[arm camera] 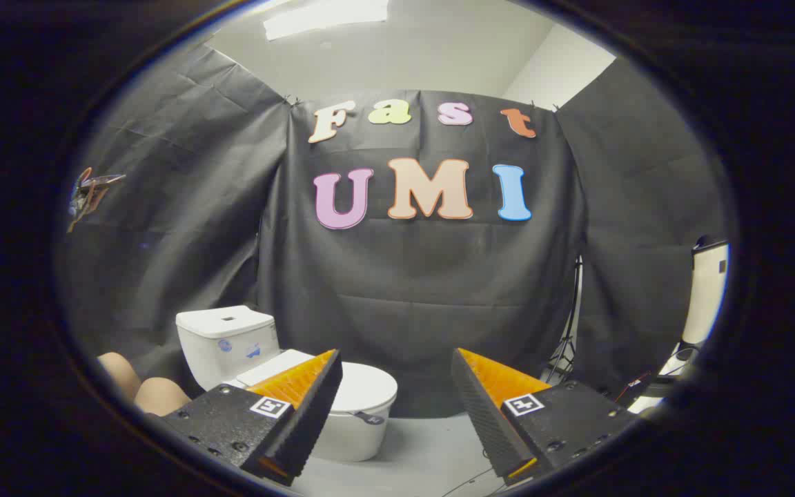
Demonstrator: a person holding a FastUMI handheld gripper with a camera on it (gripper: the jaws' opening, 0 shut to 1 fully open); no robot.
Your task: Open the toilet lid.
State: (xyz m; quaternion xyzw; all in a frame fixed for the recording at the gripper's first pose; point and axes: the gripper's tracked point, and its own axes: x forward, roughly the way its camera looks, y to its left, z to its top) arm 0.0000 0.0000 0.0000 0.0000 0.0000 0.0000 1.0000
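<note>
I have the toilet point(359, 414) standing on the grey floor point(425, 455) against the booth's black wall, ahead of my gripper point(395, 414) and off toward its left finger point(297, 407), which hides part of the bowl. Its lid point(366, 385) lies flat and closed over the bowl, so I can't tell what, if anything, is inside; the tank point(226, 342) behind it is capped too. The gripper is spread wide with nothing between the fingers, well short of the toilet.

My worry is alignment: the lid sits to the left of the gap between the fingers, not in it, so coming straight in would miss the rim or bump the bowl with the left finger. The lid's edge looks thin and smooth, and I judge a finger could slip off it, letting the lid drop back. A dark tag or strap point(368, 417) hangs at the bowl's front and could snag. There are also knees point(142, 386) beside the tank, near my left side, and tripod legs point(564, 352) and cables near the right finger point(491, 407).
</note>
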